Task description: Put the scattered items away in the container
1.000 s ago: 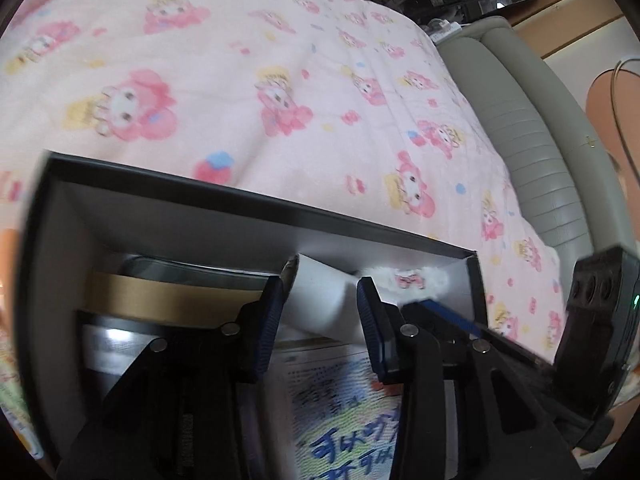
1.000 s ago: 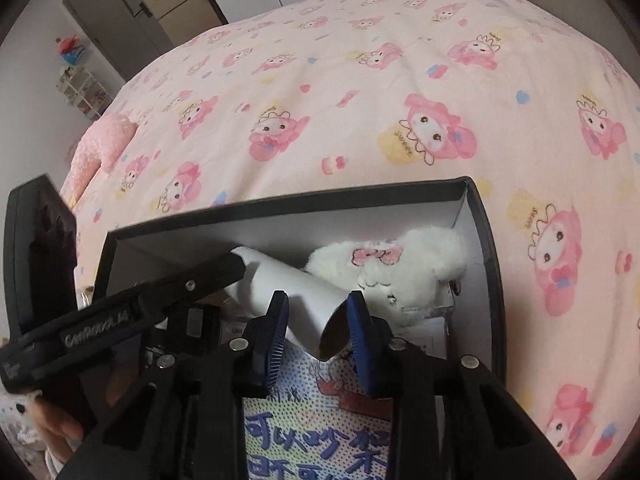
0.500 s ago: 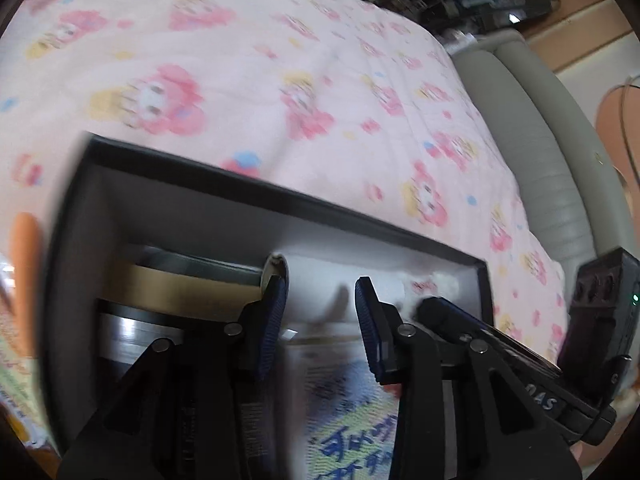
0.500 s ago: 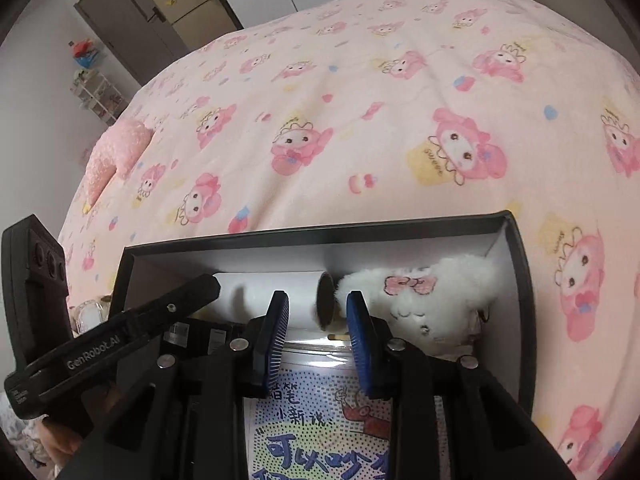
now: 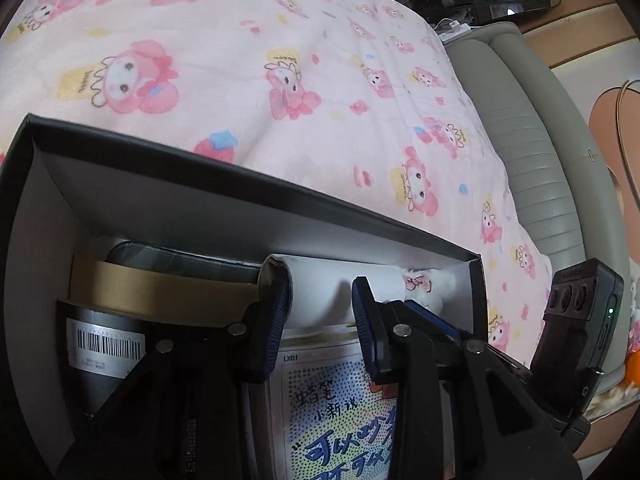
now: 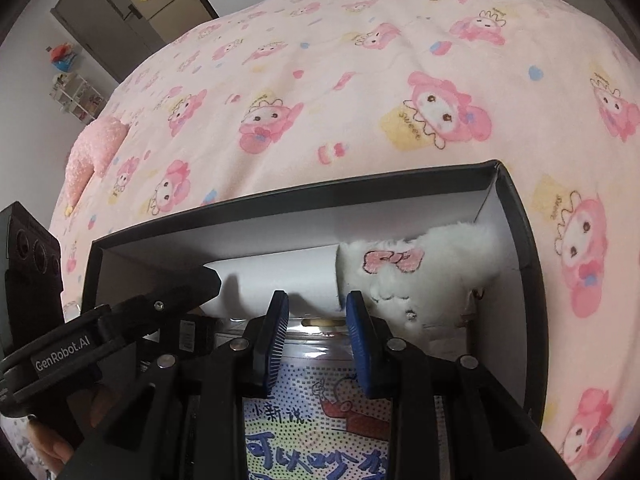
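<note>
A black box (image 5: 240,184) (image 6: 280,200) with white inner walls stands on the pink bed. Along its far wall lies a white paper roll (image 5: 316,280) (image 6: 280,276), flat, next to a white plush with a pink bow (image 5: 424,284) (image 6: 420,276). A printed pack (image 5: 328,400) (image 6: 316,400) lies in front of them. My left gripper (image 5: 320,308) hovers over the roll's left end, its jaws closing, with no pad pressing on anything. My right gripper (image 6: 316,320) stands over the roll's right end and the pack's top edge, jaws partly apart, gripping nothing.
A brown tape roll (image 5: 152,284) and a dark cylinder with a barcode label (image 5: 104,344) fill the box's left side. The pink blanket (image 6: 360,80) spreads beyond the box. A grey padded bed edge (image 5: 532,160) runs at the right; a pink pillow (image 6: 96,148) lies far left.
The white roll, tilted up between the right gripper's fingers a second ago, now lies flat against the far wall. The left gripper's jaws have narrowed.
</note>
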`<state>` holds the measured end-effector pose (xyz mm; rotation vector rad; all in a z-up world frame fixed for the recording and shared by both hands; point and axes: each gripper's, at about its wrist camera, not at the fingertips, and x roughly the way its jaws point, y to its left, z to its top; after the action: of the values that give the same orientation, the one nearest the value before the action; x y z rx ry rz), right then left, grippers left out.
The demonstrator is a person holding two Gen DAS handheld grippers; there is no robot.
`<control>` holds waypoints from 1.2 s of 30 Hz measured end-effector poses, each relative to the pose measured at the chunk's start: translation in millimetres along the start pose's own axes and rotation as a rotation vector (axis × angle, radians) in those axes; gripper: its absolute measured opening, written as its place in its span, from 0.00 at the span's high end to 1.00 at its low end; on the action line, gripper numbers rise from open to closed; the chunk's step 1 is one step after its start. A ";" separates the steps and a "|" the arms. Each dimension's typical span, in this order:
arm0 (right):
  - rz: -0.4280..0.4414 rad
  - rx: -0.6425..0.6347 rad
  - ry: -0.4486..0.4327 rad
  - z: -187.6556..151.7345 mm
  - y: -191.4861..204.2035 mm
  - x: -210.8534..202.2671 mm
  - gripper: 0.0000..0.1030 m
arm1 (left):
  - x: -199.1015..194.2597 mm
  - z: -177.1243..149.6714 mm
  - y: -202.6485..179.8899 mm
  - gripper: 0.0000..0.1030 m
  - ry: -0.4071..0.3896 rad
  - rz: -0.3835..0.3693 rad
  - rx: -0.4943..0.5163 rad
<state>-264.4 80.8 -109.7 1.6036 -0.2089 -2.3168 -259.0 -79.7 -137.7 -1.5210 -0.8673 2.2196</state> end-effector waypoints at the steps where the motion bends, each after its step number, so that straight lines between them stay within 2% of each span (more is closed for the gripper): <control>1: 0.001 0.000 -0.006 0.8 0.3 -0.3 0.75 | -2.2 0.0 0.4 0.69 -0.004 -0.012 -0.006; 3: -0.008 -0.011 -0.018 2.0 3.2 1.1 0.75 | -9.3 -1.6 1.5 0.68 -0.028 -0.010 -0.009; 8: -0.045 -0.033 -0.050 -1.3 10.6 -12.0 0.74 | -23.8 -12.8 -13.9 0.68 -0.061 0.002 0.070; 12: -0.078 -0.003 -0.160 -11.5 16.1 -42.6 0.74 | -44.3 -24.2 -34.5 0.64 -0.113 0.035 0.155; 14: -0.095 0.008 -0.210 -19.8 22.0 -57.9 0.74 | -55.7 -32.7 -47.6 0.60 -0.133 0.039 0.208; 17: -0.120 -0.012 -0.241 -32.6 34.8 -77.8 0.75 | -75.6 -49.2 -65.7 0.62 -0.185 0.070 0.304; 18: -0.132 -0.015 -0.253 -36.8 37.0 -85.4 0.75 | -81.3 -55.5 -67.7 0.62 -0.188 0.054 0.323; 21: -0.144 -0.024 -0.269 -51.0 41.9 -105.7 0.75 | -95.4 -73.1 -64.0 0.62 -0.166 -0.014 0.290; 23: -0.132 -0.029 -0.274 -64.9 47.1 -116.5 0.75 | -109.1 -86.9 -62.7 0.62 -0.173 -0.020 0.287; 26: -0.121 -0.059 -0.281 -88.5 60.1 -127.7 0.75 | -131.8 -105.4 -58.9 0.63 -0.176 -0.007 0.294; 28: -0.082 -0.084 -0.267 -101.2 69.5 -130.8 0.75 | -148.0 -118.1 -51.6 0.63 -0.180 0.013 0.291; 32: -0.059 -0.176 -0.251 -121.7 101.5 -133.2 0.75 | -179.9 -136.1 -30.0 0.63 -0.208 0.059 0.264; 36: 0.027 -0.238 -0.217 -133.6 134.5 -127.4 0.75 | -212.1 -145.1 -3.7 0.63 -0.242 0.104 0.237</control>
<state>-75.8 5.1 -5.6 1.2301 -0.0016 -2.3899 -44.0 -152.6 -17.2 -1.2329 -0.5726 2.5167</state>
